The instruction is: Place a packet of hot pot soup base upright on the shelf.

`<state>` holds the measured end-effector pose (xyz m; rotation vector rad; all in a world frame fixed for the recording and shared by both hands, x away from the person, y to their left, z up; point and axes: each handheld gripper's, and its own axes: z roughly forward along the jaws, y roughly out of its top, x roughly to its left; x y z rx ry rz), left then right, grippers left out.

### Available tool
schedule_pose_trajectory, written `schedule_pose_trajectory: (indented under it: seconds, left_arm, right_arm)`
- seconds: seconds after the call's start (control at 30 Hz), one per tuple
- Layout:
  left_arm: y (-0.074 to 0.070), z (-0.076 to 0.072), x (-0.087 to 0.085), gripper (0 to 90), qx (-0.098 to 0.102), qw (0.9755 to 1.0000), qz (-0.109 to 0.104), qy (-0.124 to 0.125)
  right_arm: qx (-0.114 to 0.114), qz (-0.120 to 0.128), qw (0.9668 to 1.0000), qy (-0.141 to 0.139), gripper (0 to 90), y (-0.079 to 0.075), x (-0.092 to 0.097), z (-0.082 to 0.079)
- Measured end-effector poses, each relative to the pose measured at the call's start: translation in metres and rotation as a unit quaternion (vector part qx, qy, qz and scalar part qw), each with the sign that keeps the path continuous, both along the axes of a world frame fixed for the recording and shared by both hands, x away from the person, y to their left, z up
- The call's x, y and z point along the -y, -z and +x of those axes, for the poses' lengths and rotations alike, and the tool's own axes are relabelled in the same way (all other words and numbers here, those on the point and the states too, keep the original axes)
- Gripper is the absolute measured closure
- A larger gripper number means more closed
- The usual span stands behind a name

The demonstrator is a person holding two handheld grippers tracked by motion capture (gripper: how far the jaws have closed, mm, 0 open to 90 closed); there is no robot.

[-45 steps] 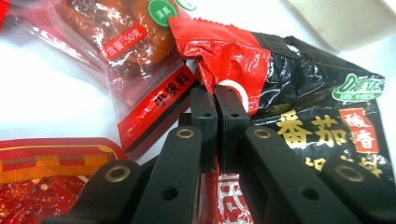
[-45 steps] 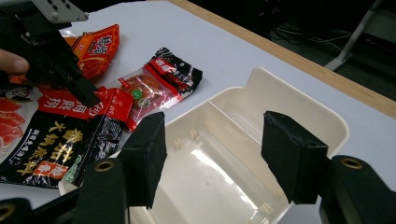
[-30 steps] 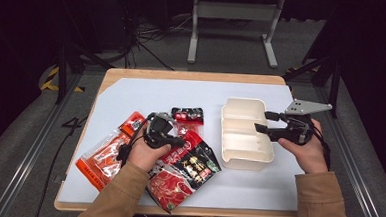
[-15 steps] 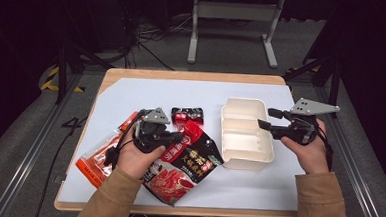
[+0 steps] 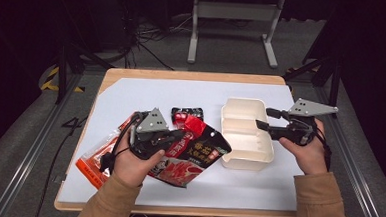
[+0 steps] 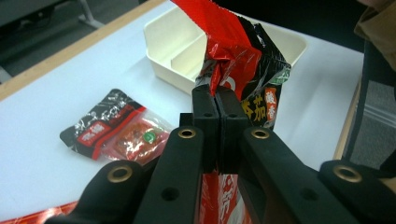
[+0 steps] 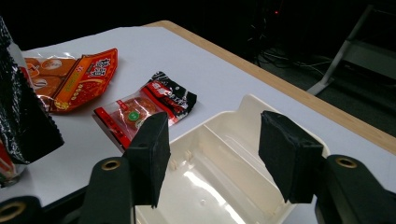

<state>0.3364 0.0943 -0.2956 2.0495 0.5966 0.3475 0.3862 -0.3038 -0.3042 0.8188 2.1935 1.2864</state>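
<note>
Dark floor and cabling surround your desk (image 5: pixel 131 100), a wooden top under a white sheet. High view: your left tongs (image 5: pixel 182 134) sit over the near-left part of the desk, clenched on the top edge of the big black-and-red packet (image 5: pixel 199 151), which hangs tilted with its lower end at your left hand (image 5: pixel 133 163). Your right tongs (image 5: pixel 263 118) are held over the right rim of the white tray (image 5: pixel 243 158), spread apart, nothing between them. 1 small black-and-red sachet (image 5: pixel 186 114) lies flat just left of the tray; 1 orange packet (image 5: pixel 98 158) lies at the desk's left, partly under your left hand.

Left gripper view: jaws pressed together on the packet's crumpled red top (image 6: pixel 224 51), the packet lifted off the desk. Beyond it, the white tray (image 6: pixel 173 51) with 1 divider visible. The small sachet (image 6: pixel 116 128) lies flat to the left.

Right gripper view: both pads (image 7: pixel 152 156) stand wide apart, gripping nothing, above the tray's (image 7: pixel 261 109) compartments. Small sachet (image 7: pixel 144 109) lies just beyond the tray; orange packet (image 7: pixel 77 79) farther off; the held packet's edge (image 7: pixel 21 121) hangs at the left border.
</note>
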Motion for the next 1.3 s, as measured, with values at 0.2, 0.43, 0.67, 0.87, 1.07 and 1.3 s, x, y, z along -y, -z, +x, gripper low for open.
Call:
schedule_pose_trajectory:
  seconds: [0.2,0.43,0.67,0.87,1.07,1.3]
  left_arm:
    - [-0.002,-0.001,-0.006,88.9,0.016,0.9993,-0.033,-0.011]
    - [-0.003,-0.003,-0.009,88.9,0.049,0.996,-0.07,-0.024]
    - [-0.001,0.001,-0.015,88.9,0.051,0.9927,-0.101,-0.041]
    - [-0.001,0.0,-0.017,88.8,0.07,0.9894,-0.12,-0.042]
    - [0.0,0.0,-0.016,88.8,0.069,0.9883,-0.129,-0.04]
    - [0.001,0.001,-0.013,88.7,0.063,0.9892,-0.128,-0.035]
  right_arm:
    - [0.003,0.006,0.9999,-0.011,42.8,-0.002,-0.004,-0.002]
    - [0.009,0.015,0.9993,-0.032,42.3,-0.008,-0.011,-0.008]
    - [0.01,0.028,0.9975,-0.065,41.3,-0.014,-0.022,-0.015]
    - [0.007,0.048,0.9939,-0.099,40.1,-0.019,-0.034,-0.022]
    - [0.003,0.057,0.9887,-0.138,37.3,-0.02,-0.053,-0.028]
    - [-0.009,0.055,0.9858,-0.158,32.6,-0.012,-0.073,-0.029]
